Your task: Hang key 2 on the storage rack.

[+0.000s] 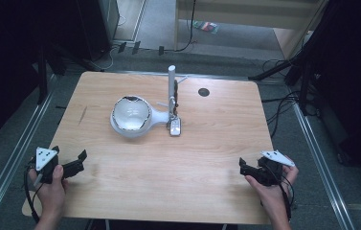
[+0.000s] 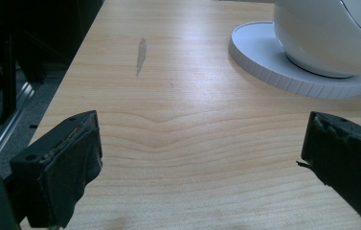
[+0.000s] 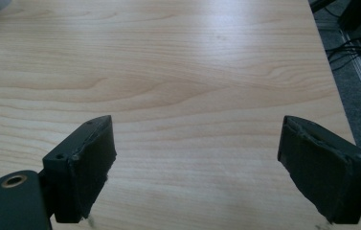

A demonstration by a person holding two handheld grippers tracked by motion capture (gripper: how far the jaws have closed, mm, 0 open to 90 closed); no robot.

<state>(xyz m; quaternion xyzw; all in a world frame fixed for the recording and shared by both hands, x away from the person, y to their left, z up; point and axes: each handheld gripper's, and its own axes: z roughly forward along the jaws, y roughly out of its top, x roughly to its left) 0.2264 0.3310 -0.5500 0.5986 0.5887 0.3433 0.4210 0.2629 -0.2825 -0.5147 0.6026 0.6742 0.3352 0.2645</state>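
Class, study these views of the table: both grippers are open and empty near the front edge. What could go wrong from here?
1. The tall white post beside the round white bowl-shaped lamp looks top-heavy; a reaching right hand-held gripper might knock it over.
2. The small grey remote lies flat, so open jaws may slide over it.
3. The left hand-held gripper could bump the lamp's ribbed white base.

- My desk [image 1: 207, 158] is pale wood grain, smooth with a soft sheen.
- The lamp [image 1: 131, 117] looks like glossy white plastic; its base ring is ribbed.
- My left claw [image 2: 202, 158] wears matt black, frayed cloth-like padding.
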